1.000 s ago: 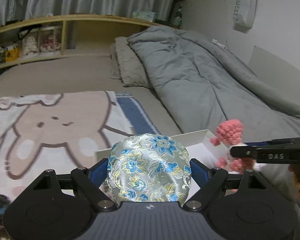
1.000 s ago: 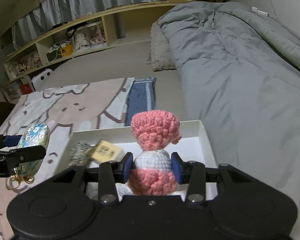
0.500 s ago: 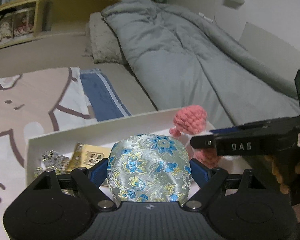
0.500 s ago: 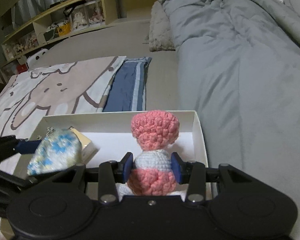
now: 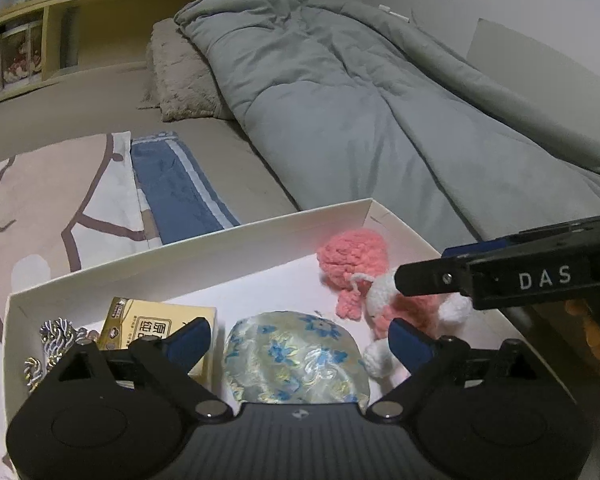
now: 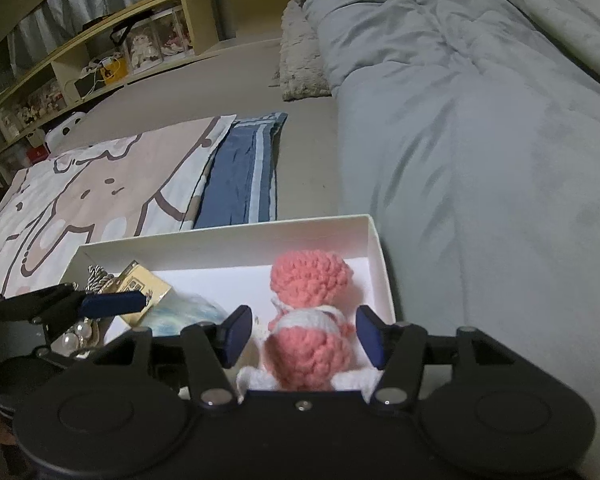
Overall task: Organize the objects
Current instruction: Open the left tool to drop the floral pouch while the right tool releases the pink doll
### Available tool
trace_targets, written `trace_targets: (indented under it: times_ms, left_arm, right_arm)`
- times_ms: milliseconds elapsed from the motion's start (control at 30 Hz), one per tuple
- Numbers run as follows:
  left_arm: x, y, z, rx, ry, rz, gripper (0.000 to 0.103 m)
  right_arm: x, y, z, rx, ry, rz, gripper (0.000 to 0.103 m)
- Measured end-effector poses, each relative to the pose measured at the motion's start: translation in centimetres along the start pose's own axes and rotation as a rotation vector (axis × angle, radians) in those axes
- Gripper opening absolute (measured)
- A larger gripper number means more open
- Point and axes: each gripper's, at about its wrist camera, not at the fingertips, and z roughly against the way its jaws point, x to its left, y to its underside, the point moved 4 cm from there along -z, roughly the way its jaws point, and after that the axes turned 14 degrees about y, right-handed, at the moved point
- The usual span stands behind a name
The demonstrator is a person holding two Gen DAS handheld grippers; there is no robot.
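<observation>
Both grippers, left [image 5: 300, 340] and right [image 6: 304, 334], have spread their fingers, dropping brocade pouch [image 5: 296, 360] and crochet doll [image 6: 310, 320] into the white box [image 5: 228, 248].

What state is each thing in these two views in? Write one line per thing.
Left claw: open, straddling the pouch.
Right claw: open, straddling the doll.
Silver-and-blue floral brocade pouch: released, lying in the box.
Pink-and-white crocheted doll: released, in the box.
White cardboard box: open, lidless.
</observation>
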Motion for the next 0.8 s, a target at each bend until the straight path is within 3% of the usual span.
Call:
trace_targets:
  times_ms: [433, 800]
  left_arm:
    - [-0.7, -0.3, 4.2, 0.02, -0.004, -0.004, 0.095]
    - [-0.9, 0.0, 10.1, 0.016, -0.036, -0.011, 0.095]
  right_arm:
    - [0.0, 0.8, 3.7, -0.007, -0.014, -0.057, 0.058]
    - [0.9, 2.1, 9.1, -0.064, -0.002, -0.106, 0.066]
